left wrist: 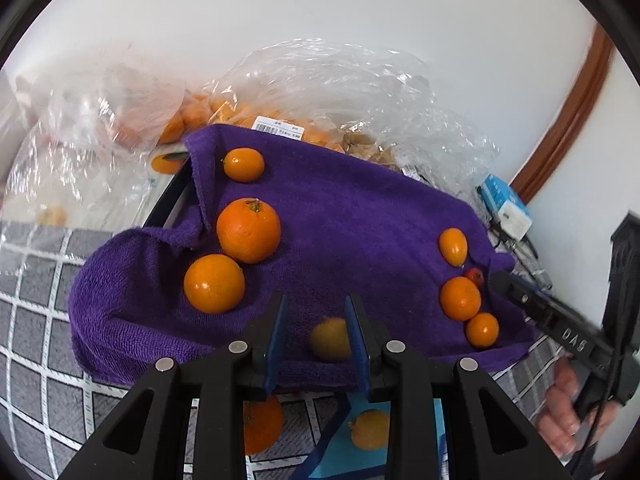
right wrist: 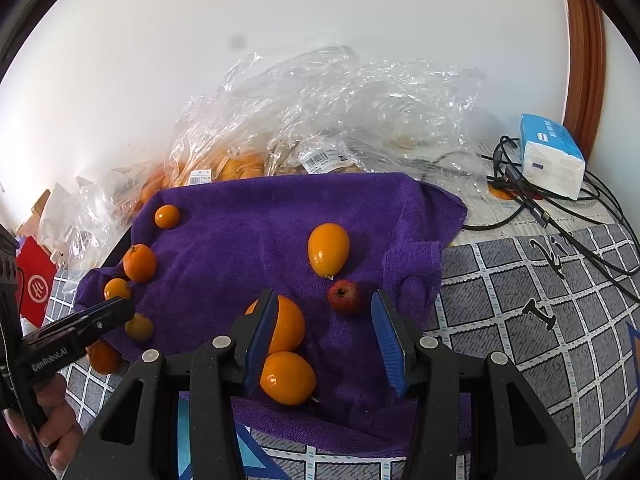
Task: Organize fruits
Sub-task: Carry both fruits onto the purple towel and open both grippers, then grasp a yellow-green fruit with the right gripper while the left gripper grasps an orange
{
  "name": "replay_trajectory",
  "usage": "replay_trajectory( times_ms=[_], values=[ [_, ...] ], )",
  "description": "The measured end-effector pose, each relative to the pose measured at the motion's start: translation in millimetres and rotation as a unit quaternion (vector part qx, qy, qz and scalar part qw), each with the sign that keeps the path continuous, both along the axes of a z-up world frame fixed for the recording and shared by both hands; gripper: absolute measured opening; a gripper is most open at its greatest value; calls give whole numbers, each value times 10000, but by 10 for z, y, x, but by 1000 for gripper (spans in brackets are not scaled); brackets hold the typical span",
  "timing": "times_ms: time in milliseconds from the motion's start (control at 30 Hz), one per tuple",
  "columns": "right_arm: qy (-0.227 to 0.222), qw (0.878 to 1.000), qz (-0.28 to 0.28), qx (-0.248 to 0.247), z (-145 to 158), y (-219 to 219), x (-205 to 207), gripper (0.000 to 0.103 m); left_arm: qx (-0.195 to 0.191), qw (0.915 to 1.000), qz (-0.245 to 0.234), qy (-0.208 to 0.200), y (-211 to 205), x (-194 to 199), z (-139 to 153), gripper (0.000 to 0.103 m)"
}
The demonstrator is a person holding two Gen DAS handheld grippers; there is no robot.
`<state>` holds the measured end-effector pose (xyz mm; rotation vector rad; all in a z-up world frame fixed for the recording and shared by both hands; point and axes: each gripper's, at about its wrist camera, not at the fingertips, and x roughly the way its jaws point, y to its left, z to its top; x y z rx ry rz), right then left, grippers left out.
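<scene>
Currently, the purple towel (left wrist: 340,216) lies spread on the desk (right wrist: 520,280) and carries most of the loose fruit. The left tongs (left wrist: 316,300) hang over the towel's near edge, closed down on a small yellowish fruit (left wrist: 330,340) that looks blurred; it lies against the right pad, and contact at the other pad is unclear. Two large oranges (left wrist: 248,230) sit touching on the towel's left half. The right tongs (right wrist: 324,294) stand parted and empty over the towel's near right part. A small red fruit (right wrist: 344,296) rests on the towel between their tips, touching neither pad. Two round oranges (right wrist: 290,328) lie together on the towel at the left finger. An oval kumquat (right wrist: 328,254) lies just beyond the red fruit. Clear plastic bags (right wrist: 320,100) of fruit are piled behind the towel's far edge.
</scene>
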<state>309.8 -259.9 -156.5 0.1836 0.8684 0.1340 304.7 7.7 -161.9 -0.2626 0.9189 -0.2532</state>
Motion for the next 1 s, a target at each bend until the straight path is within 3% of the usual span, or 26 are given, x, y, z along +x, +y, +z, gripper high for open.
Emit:
replay_trajectory(
  times_ms=[233, 367, 500, 733, 867, 1000],
  values=[
    [-47, 9999, -120, 98, 53, -4, -33, 48, -131, 9997, 134, -142, 98, -45, 121, 30],
    [84, 9996, -269, -47, 111, 54, -105, 47, -201, 9990, 172, -364, 151, -101, 235, 30],
    [-77, 9992, -268, -279, 265, 162, -291, 47, -273, 9976, 213, -607, 201, -169, 358, 30],
    [-203, 9992, -78, -346, 458, 395, -604, 47, 90, 9923, 214, -1217, 172, -301, 691, 30],
    [-15, 9994, 271, -216, 421, 568, -688, 49, 45, 9941, 290, -1042, 234, -345, 775, 30],
    [151, 9981, 517, -296, 294, 807, -681, 52, 208, 9960, 400, -770, 392, -502, 724, 42]
  ],
)
